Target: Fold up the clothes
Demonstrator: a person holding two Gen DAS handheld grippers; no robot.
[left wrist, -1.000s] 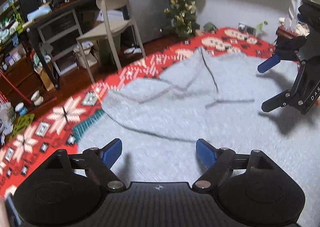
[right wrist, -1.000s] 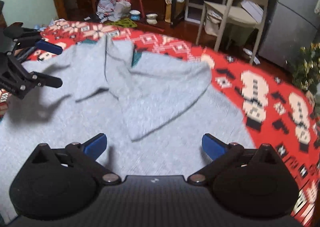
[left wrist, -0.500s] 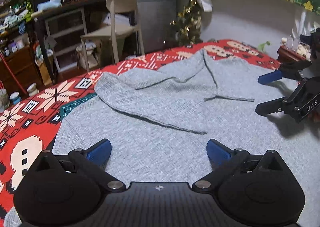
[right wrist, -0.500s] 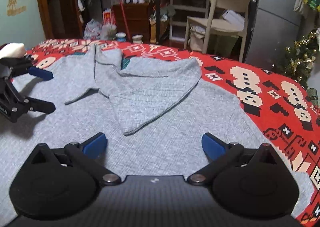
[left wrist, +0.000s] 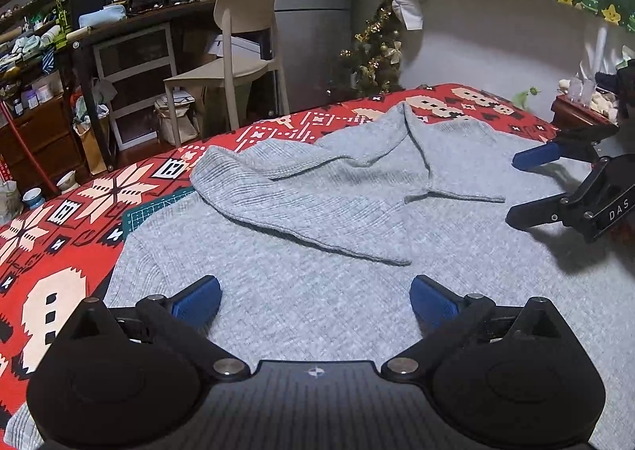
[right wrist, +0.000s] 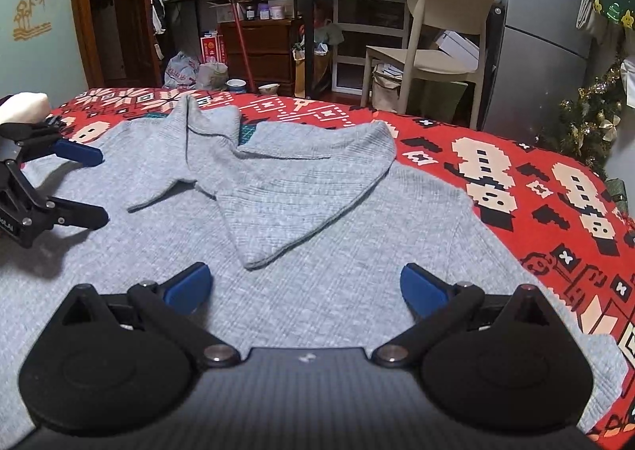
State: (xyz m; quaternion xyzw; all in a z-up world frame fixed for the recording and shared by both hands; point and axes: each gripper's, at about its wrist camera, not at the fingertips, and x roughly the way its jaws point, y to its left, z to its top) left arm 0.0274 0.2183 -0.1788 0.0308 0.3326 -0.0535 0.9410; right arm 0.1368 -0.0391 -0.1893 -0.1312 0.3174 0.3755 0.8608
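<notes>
Two sleeves folded in | your left gripper (left wrist: 315,301) and right gripper (right wrist: 303,289) gape, empty | next: grab sweater (left wrist: 301,291) near edge, fold up.

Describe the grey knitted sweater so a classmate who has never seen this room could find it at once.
Start at the red patterned Christmas blanket that covers the wide surface. The grey knitted sweater lies spread flat on it, both sleeves folded across its body. It is the only plain grey thing on that busy red-and-cream pattern.

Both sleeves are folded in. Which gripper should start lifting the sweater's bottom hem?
Neither is better placed: left gripper and right gripper both hang open over the near hem of the grey sweater. Use both.
</notes>
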